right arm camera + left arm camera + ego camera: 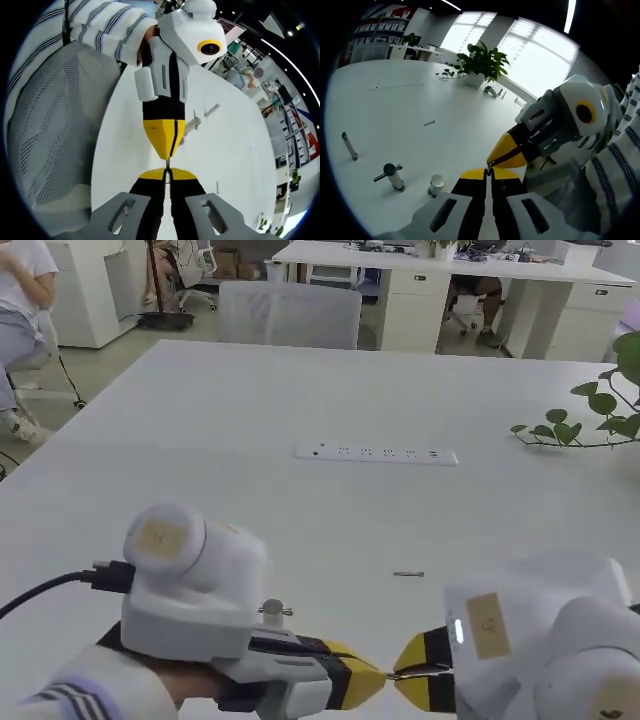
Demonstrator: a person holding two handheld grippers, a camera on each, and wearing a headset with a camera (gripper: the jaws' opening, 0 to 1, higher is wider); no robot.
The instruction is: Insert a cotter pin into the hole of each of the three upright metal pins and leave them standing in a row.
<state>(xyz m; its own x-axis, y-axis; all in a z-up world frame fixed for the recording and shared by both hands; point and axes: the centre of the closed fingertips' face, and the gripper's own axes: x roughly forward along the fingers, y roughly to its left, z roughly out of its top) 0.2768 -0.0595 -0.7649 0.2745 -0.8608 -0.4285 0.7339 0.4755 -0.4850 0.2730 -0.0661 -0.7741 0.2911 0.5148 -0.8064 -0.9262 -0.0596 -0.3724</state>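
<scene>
Table [300,400]: cotter pin [167,163] bridges left gripper [489,173], right gripper [167,173].

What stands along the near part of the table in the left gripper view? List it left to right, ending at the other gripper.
bare metal pin → metal pin with a cotter pin through it → another bare metal pin → right gripper, jaws shut.

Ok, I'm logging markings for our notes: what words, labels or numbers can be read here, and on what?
Nothing reads clearly.
Left sticker, tan, on the left gripper: faint marks, too blurred to read.
Right sticker, tan, on the right gripper: faint marks, too blurred to read.
Power strip on the table: no legible print.
</scene>
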